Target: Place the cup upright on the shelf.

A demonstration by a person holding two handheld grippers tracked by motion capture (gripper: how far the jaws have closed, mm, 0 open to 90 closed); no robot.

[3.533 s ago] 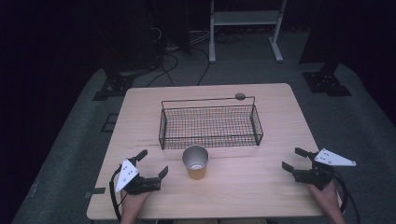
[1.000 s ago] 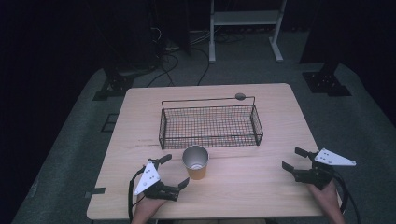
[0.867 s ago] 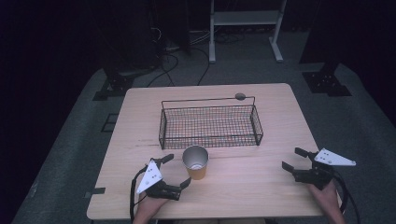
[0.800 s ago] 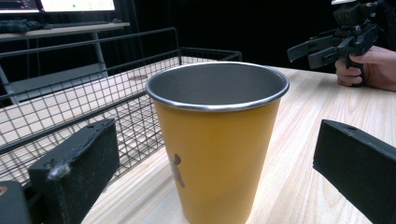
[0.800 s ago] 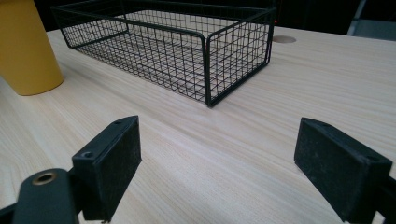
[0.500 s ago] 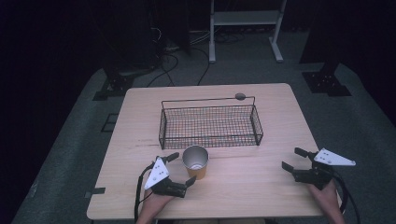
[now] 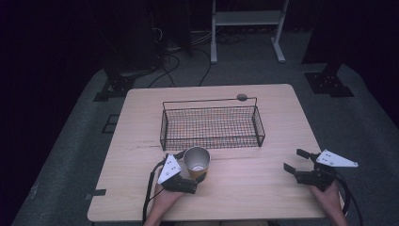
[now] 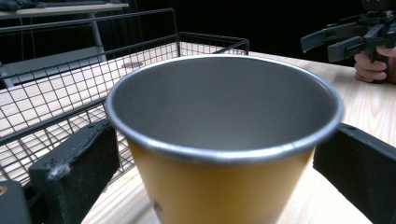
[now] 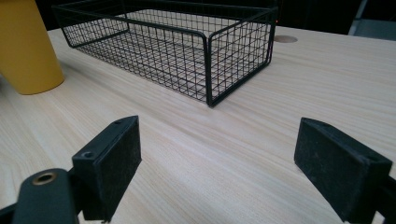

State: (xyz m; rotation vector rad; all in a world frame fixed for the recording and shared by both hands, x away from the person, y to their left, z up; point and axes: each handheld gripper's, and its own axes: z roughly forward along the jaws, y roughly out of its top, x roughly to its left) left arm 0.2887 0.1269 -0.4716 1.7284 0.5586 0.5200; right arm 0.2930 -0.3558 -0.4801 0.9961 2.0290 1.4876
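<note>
yellow cup [image 7: 196,161] upright between spread jaws of left tool [image 7: 188,169], untouched, right tool [image 7: 297,162] apart, beside wire basket [image 7: 211,126]

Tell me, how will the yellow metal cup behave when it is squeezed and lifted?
The yellow metal cup with a steel rim probably stays stiff. It looks empty, so likely light. Its smooth tapered wall may slip downward between the left gripper's open fingers.

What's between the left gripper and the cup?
Nothing visible. The left gripper is open with a jaw on either side of the cup, which stands upright on the table just in front of the basket.
</note>
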